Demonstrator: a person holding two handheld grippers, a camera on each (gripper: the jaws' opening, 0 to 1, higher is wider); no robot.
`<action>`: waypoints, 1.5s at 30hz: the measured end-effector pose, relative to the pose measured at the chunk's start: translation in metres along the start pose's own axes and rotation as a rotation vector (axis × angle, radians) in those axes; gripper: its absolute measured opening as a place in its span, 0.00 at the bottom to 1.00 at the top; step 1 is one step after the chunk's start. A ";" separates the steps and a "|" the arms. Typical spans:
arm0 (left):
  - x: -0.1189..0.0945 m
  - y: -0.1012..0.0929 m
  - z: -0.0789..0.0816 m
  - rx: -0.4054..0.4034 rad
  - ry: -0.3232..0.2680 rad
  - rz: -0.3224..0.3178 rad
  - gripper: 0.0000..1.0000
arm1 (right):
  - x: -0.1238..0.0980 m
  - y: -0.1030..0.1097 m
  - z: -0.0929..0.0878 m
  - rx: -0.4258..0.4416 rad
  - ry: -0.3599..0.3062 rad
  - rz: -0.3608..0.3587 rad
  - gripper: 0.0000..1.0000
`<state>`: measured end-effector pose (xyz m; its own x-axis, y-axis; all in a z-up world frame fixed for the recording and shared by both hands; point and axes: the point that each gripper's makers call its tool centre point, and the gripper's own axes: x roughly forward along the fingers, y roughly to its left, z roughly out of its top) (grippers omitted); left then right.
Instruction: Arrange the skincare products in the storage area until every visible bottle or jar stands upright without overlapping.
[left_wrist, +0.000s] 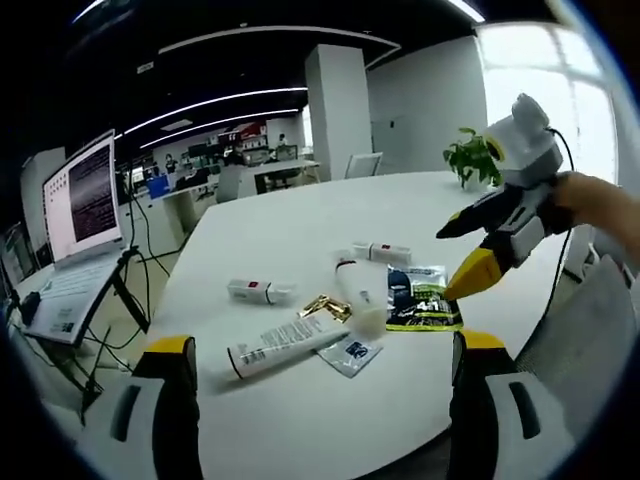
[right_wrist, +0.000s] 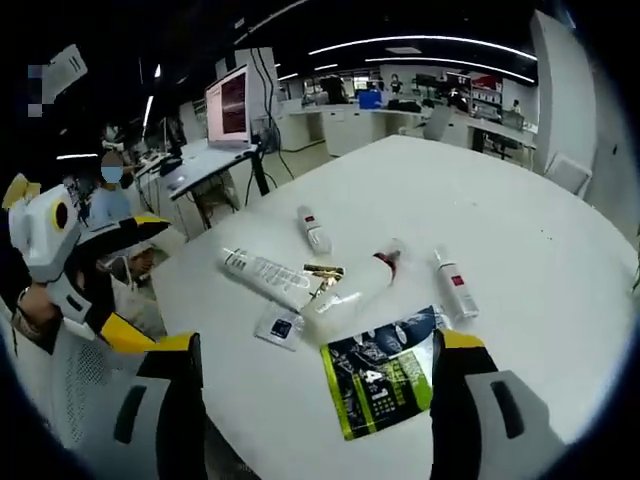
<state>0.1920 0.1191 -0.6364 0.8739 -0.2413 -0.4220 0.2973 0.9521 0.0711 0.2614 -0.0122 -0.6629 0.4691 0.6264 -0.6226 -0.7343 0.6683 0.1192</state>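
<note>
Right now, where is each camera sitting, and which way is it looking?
Left gripper view: rides on the left gripper, looking across the white table toward a laptop; the right gripper and a hand enter from the right.
Right gripper view: rides on the right gripper, looking over a green pouch; the left gripper enters from the left.
Both share the long white tube, the pouch and the table.

We count one long white tube, three small white bottles, one dark green pouch, one small sachet and one gold wrapper, mid-frame.
</note>
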 end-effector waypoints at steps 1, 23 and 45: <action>0.000 0.000 0.000 0.000 -0.001 0.002 0.99 | 0.003 0.000 0.000 0.007 0.008 0.005 0.86; 0.000 0.001 -0.001 0.027 -0.002 0.027 0.99 | 0.092 -0.016 -0.008 0.018 0.213 0.049 0.67; 0.001 0.009 -0.003 0.032 0.009 0.059 0.99 | 0.132 -0.033 -0.018 0.045 0.432 0.011 0.55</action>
<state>0.1939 0.1277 -0.6388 0.8870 -0.1831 -0.4240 0.2576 0.9581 0.1250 0.3388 0.0415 -0.7631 0.2062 0.4147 -0.8863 -0.7116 0.6853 0.1551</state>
